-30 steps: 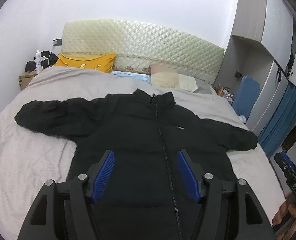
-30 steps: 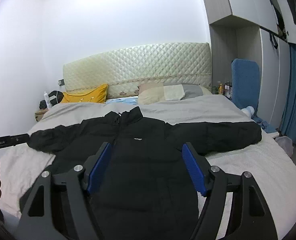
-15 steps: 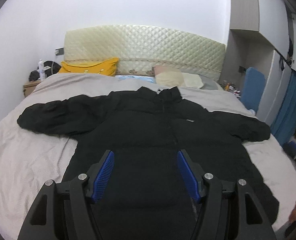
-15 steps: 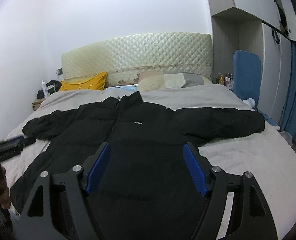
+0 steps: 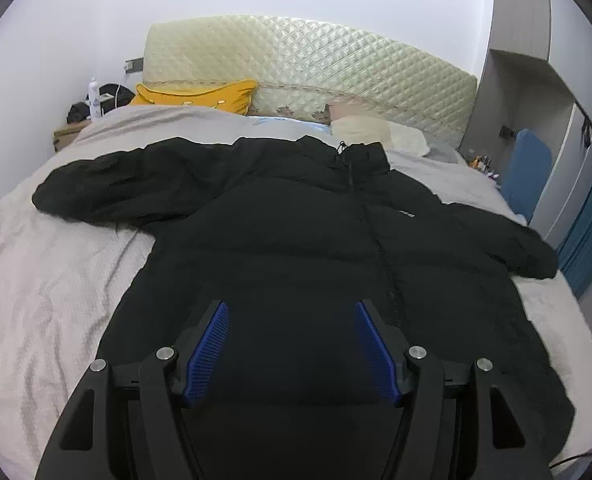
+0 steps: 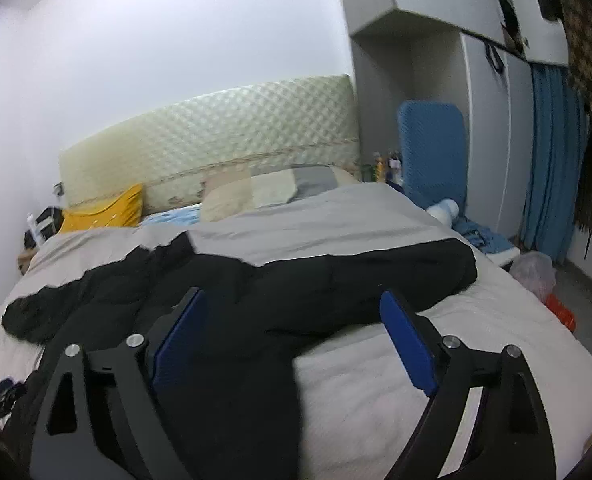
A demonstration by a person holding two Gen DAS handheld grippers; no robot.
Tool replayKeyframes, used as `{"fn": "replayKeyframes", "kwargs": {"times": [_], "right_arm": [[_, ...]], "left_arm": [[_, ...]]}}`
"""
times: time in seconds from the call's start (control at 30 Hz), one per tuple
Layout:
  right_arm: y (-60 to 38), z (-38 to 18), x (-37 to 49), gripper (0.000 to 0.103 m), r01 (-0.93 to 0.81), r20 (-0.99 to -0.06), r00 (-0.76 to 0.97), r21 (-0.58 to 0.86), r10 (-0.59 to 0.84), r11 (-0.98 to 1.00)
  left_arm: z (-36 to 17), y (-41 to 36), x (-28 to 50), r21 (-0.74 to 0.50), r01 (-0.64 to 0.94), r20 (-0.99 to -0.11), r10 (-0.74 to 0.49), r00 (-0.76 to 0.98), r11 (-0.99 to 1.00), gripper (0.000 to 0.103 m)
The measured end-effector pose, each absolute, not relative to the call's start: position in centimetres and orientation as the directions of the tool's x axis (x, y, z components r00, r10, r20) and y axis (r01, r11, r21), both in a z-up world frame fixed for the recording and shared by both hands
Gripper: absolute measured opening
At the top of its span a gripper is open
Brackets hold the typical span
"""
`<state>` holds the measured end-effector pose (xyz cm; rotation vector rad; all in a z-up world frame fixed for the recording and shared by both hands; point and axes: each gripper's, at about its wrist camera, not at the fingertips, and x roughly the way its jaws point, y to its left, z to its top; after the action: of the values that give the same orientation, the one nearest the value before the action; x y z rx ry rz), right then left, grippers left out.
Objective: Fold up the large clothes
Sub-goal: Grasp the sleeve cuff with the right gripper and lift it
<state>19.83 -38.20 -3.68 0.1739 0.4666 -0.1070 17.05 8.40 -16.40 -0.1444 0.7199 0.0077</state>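
A large black puffer jacket (image 5: 296, 232) lies spread flat, front up and zipped, on the bed (image 5: 35, 280), sleeves out to both sides. My left gripper (image 5: 291, 320) is open and empty, low over the jacket's lower body. My right gripper (image 6: 291, 320) is open and empty, over the jacket's right side (image 6: 279, 296), near where the right sleeve (image 6: 396, 268) meets the body. The view is blurred by motion.
A quilted headboard (image 5: 308, 64), a yellow pillow (image 5: 199, 96) and beige pillows (image 5: 376, 132) are at the far end. A bedside stand with a bottle (image 5: 93, 96) is at far left. A blue chair (image 6: 432, 152), curtain (image 6: 552, 152) and bags on the floor (image 6: 536, 272) stand right of the bed.
Both grippers have come lower and closer to the jacket. The right gripper has swung to the right, toward the right sleeve. Both stay open.
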Motion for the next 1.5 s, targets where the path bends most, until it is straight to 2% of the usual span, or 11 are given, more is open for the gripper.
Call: {"fn": "replayKeyframes", "kwargs": {"times": [0.13,0.4,0.53,0.7,0.87,0.9,0.93,0.97,1.13,1.27,1.5], "right_arm": [[-44.5,-7.0,24.1,0.103,0.220,-0.548,0.835,0.244,-0.053,0.945],[-56.5,-17.1,32.5,0.103,0.347,-0.651,0.756,0.494,0.074,0.797],[-61.8,-21.5,35.3,0.102,0.409,-0.617,0.781,0.620,0.094,0.670],[-66.7,-25.6,37.8,0.102,0.511,-0.618,0.786,0.657,0.008,0.554],[-69.4,-26.4,39.1,0.101,0.481,-0.532,0.843,0.685,-0.075,0.547],[-69.6,-26.4,39.7,0.099,0.459,-0.514,0.855,0.688,-0.069,0.562],[-69.7,-26.5,40.0,0.081,0.454,-0.512,0.856,0.686,-0.065,0.569],[-69.8,-26.5,40.3,0.048,0.454,-0.515,0.855,0.685,-0.062,0.570],[-69.8,-25.7,39.6,0.016,0.439,-0.500,0.864,0.680,-0.066,0.587],[-69.9,-21.0,37.9,0.008,0.461,-0.479,0.864,0.626,-0.156,0.629],[-68.2,-11.1,35.9,0.006,0.435,-0.442,0.876,0.547,-0.195,0.715]], "left_arm": [[-16.9,8.4,17.7,-0.133,-0.074,-0.658,-0.032,0.752,0.988,0.065],[-17.5,8.5,19.9,-0.094,-0.154,-0.670,0.052,0.741,0.984,0.065],[-18.0,8.6,21.4,-0.070,-0.186,-0.677,0.090,0.731,0.980,0.065],[-18.9,8.7,23.3,-0.078,-0.207,-0.687,0.098,0.720,0.975,0.065],[-19.8,8.8,24.5,-0.094,-0.216,-0.688,0.094,0.720,0.972,0.065],[-20.0,8.8,24.7,-0.097,-0.216,-0.688,0.092,0.720,0.972,0.065],[-20.1,8.7,25.0,-0.096,-0.212,-0.688,0.090,0.721,0.973,0.065],[-20.3,8.6,25.2,-0.090,-0.208,-0.689,0.090,0.719,0.974,0.065],[-20.6,8.7,26.2,-0.068,-0.211,-0.706,0.102,0.701,0.975,0.065],[-18.8,9.6,25.9,0.051,-0.260,-0.665,0.227,0.712,0.964,0.065],[-17.1,12.6,23.8,0.001,-0.282,-0.652,0.215,0.727,0.959,0.065]]}}
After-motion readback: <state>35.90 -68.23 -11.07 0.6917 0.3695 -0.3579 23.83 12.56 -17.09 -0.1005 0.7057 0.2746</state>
